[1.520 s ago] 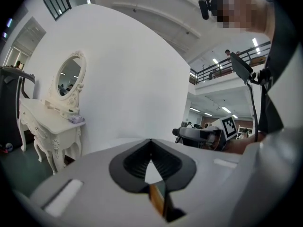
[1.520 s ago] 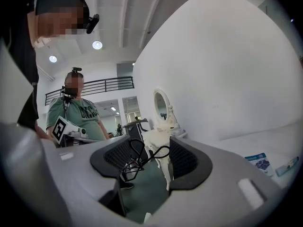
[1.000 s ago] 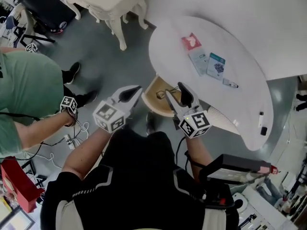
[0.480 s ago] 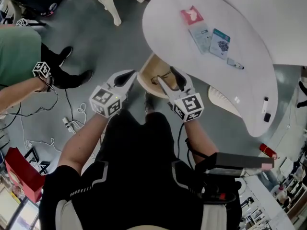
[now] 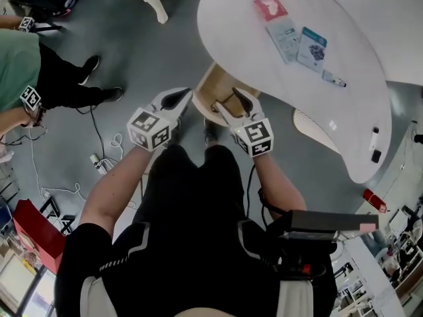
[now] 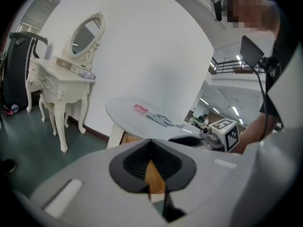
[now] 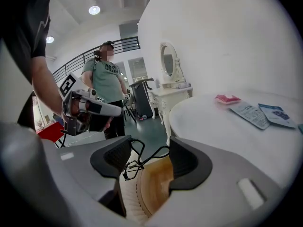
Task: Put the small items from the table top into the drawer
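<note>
Grey floor fills the left of the head view, and over it hang the left tongs, tips pinched together on nothing at all. Just to their right, the drawer stands pulled out from under the white tabletop. It has a curved front and a warm wood lining, and a black wire tool lies inside, thin and springy by the look of it. The right tongs hover above that drawer with jaws parted and empty; the wire tool sits beyond the pads, not between them.

Now the real work, up on that smooth, glossy top, well apart from both tongs. The pink packet looks soft and probably crinkly, so take it by a raised edge. The grey pack and blue-and-white card lie side by side, flat and light. Lying flush, they are likely slippery to lift, so nip a corner. The small pen-like piece looks stiff and round, liable to roll; grip it across its middle. Far right, a white stick and a dark bit sit near the rim.
</note>
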Action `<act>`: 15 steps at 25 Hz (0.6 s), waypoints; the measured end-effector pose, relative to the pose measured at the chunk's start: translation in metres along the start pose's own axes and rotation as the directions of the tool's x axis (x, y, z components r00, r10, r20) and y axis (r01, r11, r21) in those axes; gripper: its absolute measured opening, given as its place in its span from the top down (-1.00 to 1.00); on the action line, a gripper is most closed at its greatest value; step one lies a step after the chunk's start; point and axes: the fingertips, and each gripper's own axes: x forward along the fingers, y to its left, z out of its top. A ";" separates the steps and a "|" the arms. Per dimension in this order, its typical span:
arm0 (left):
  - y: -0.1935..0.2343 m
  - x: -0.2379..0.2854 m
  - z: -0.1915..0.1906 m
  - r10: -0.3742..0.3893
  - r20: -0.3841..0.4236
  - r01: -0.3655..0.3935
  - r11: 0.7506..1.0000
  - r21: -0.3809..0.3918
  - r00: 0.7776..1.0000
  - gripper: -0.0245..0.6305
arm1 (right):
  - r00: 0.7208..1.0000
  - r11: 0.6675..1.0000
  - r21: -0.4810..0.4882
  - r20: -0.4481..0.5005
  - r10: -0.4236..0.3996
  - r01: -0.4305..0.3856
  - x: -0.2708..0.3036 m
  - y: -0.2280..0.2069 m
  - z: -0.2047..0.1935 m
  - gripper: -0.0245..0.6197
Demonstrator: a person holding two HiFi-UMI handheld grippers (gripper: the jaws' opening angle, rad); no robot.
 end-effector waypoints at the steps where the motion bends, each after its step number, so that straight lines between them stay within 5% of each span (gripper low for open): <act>1: 0.002 0.001 -0.003 0.004 -0.008 -0.005 1.000 -0.002 1.000 0.93 | 1.000 1.000 0.003 -0.013 0.002 -0.002 0.003 0.000 -0.005 0.12; 15: 0.015 0.022 -0.031 0.049 -0.058 -0.051 0.998 -0.041 0.997 0.93 | 0.988 0.999 0.000 -0.148 0.033 -0.034 0.039 -0.022 -0.059 0.13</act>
